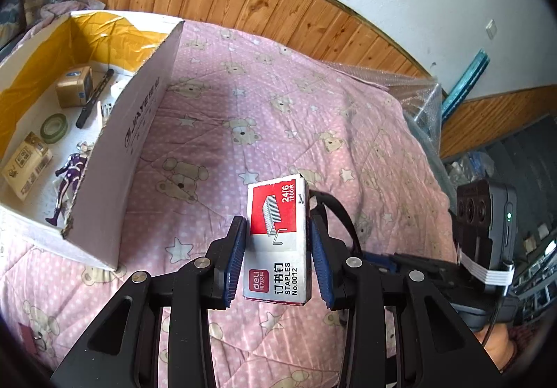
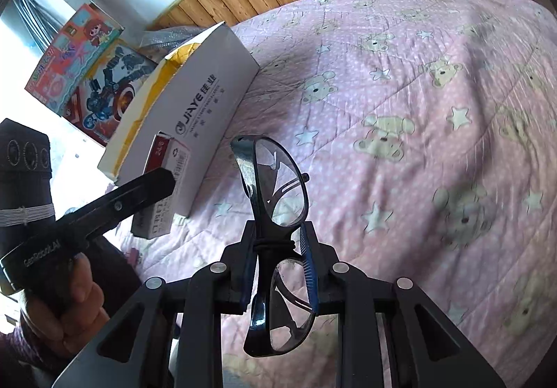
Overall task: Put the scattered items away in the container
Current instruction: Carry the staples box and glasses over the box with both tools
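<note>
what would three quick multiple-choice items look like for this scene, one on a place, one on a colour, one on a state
1. Where is the roll of tape?
A. inside the cardboard box
B. on the pink quilt
C. between a gripper's fingers

2. What colour is the top half of the staple box label?
A. green
B. red
C. yellow

3. What is the right gripper doing?
A. standing open with nothing in it
B. clamped on the glasses at the bridge
C. clamped on a marker

Answers:
1 A, the tape lies on the box floor beside the black marker.
2 B, the panel behind the staple drawing is red.
3 B, the bridge sits pinched between the pads, one lens above and one below.
</note>
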`<state>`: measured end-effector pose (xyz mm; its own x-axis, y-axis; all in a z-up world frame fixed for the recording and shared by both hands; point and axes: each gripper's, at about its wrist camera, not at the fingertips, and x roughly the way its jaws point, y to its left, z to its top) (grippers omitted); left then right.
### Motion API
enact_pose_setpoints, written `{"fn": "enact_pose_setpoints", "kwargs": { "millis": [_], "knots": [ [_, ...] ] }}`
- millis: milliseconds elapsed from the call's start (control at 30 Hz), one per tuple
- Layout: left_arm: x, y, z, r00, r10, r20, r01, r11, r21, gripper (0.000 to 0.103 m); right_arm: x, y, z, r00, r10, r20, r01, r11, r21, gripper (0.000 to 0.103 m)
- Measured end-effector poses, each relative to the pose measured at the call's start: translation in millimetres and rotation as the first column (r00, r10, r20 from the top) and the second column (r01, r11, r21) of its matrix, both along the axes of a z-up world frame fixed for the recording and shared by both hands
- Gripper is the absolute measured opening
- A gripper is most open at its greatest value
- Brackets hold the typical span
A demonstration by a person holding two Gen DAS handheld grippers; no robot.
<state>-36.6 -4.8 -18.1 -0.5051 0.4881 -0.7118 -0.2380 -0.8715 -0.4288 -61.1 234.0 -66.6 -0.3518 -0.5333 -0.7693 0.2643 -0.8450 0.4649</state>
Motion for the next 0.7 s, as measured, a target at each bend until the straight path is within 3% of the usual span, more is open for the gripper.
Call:
{"fn": "enact_pose_setpoints", "kwargs": {
  "millis": [367,700],
  "knots": [
    [21.1,-22.2,23.0,0.998,-0.001,-0.058,0.004,0.999,0.047,0.038,35.4,-33.6,9.5,0.998,0.055,0.008,-0.055,0.998,-0.027,0.026],
    [30.9,-70.7,45.7,0.993,0.067,-0.101,-0.055,0.991,0.119,0.038,38.5,-65.3,36.9,0.993,0.112,-0.041,-0.112,0.994,-0.017,0.026]
  ]
}}
